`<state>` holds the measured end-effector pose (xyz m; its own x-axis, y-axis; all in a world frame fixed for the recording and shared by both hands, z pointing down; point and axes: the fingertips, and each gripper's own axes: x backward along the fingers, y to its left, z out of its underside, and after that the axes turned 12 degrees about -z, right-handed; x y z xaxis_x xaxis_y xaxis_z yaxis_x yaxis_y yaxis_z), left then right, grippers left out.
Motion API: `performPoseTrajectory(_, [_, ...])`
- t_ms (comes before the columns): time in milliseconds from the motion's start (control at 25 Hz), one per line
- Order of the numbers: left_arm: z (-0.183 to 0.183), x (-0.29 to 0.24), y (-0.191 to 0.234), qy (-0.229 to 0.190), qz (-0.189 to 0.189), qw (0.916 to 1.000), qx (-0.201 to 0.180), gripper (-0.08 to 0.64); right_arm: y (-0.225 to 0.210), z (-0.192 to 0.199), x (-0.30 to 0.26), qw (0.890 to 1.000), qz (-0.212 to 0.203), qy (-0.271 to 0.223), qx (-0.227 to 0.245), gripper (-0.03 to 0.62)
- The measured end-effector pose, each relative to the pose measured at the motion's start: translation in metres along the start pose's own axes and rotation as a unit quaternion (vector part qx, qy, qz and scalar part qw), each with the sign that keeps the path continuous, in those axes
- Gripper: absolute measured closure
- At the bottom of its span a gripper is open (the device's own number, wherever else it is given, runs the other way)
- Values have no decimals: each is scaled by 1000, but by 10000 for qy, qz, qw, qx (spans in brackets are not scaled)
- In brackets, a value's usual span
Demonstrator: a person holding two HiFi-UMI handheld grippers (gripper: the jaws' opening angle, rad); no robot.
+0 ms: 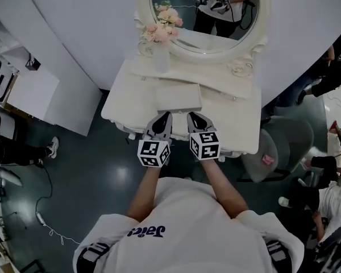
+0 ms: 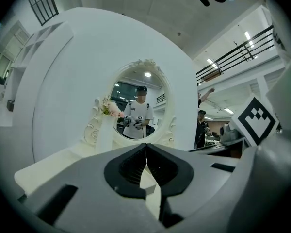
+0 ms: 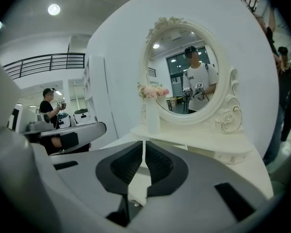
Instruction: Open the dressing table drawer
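Observation:
A white dressing table (image 1: 125, 104) stands against a round white wall panel and carries an oval mirror (image 1: 204, 16). A raised rectangular panel (image 1: 178, 97) lies at the middle of its top. Both grippers hover side by side over the table's front edge and point at the mirror. My left gripper (image 1: 162, 121) is shut with nothing in it, its tips meeting (image 2: 146, 147). My right gripper (image 1: 196, 121) is shut and empty too (image 3: 144, 143). The drawer front lies below the tabletop edge, hidden under the grippers.
A pale vase of pink flowers (image 1: 161, 58) stands at the back left of the tabletop. A grey upholstered stool (image 1: 278, 147) sits right of the table. Seated people are at the far right, a person's legs at the left, and a cable (image 1: 45, 209) lies on the dark floor.

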<state>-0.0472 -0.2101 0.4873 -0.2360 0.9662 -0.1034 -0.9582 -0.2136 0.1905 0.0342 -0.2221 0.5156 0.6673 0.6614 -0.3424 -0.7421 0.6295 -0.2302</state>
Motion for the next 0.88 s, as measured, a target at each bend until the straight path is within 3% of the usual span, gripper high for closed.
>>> performPoseTrajectory(160, [11, -31, 18, 76, 96, 9999, 9, 545, -24, 15, -31, 9995, 118, 277, -134, 581])
performPoseTrajectory(520, [47, -59, 31, 474, 353, 9982, 56, 543, -46, 91, -71, 9901, 181, 1231, -648, 580])
performPoseTrajectory(560, [51, -62, 32, 533, 375, 9979, 60, 543, -47, 102, -76, 9879, 144, 1355, -742, 571])
performPoseTrajectory(640, [58, -66, 32, 635, 424, 9970, 81, 543, -49, 120, -84, 9831, 91, 1578, -920, 459])
performPoseTrajectory(880, [74, -76, 40, 881, 507, 9948, 105, 543, -55, 153, -103, 9751, 172, 1938, -1066, 448])
